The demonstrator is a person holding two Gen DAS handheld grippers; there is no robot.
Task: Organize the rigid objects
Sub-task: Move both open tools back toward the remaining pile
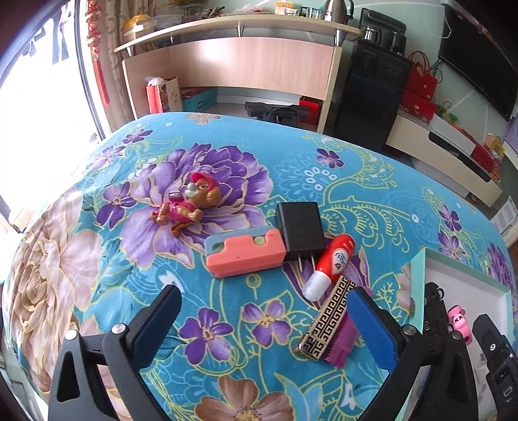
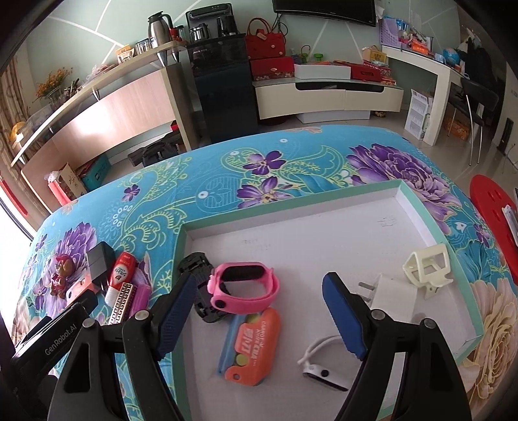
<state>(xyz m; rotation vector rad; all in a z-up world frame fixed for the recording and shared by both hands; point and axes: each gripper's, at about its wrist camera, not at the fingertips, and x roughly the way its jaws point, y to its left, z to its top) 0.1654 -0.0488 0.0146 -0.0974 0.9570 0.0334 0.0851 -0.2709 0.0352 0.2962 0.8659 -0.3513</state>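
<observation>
Tongs [image 1: 265,319] [image 2: 259,311] spread empty, tray [image 2: 323,233] half filled

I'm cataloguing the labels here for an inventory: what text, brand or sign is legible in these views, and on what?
"GenRobot.AI": white lettering on the black body of the left gripper.
"XX": eyes on the pink watch.
Orange utility knife case: white print, blurred.
Red-and-white tube: Chinese characters, unreadable.
Shelf boxes, black appliance: too small.

I'm in a home living room: a wall television [image 2: 323,11], a low TV cabinet [image 2: 327,94], a floral-clothed tabletop [image 1: 291,168].
</observation>
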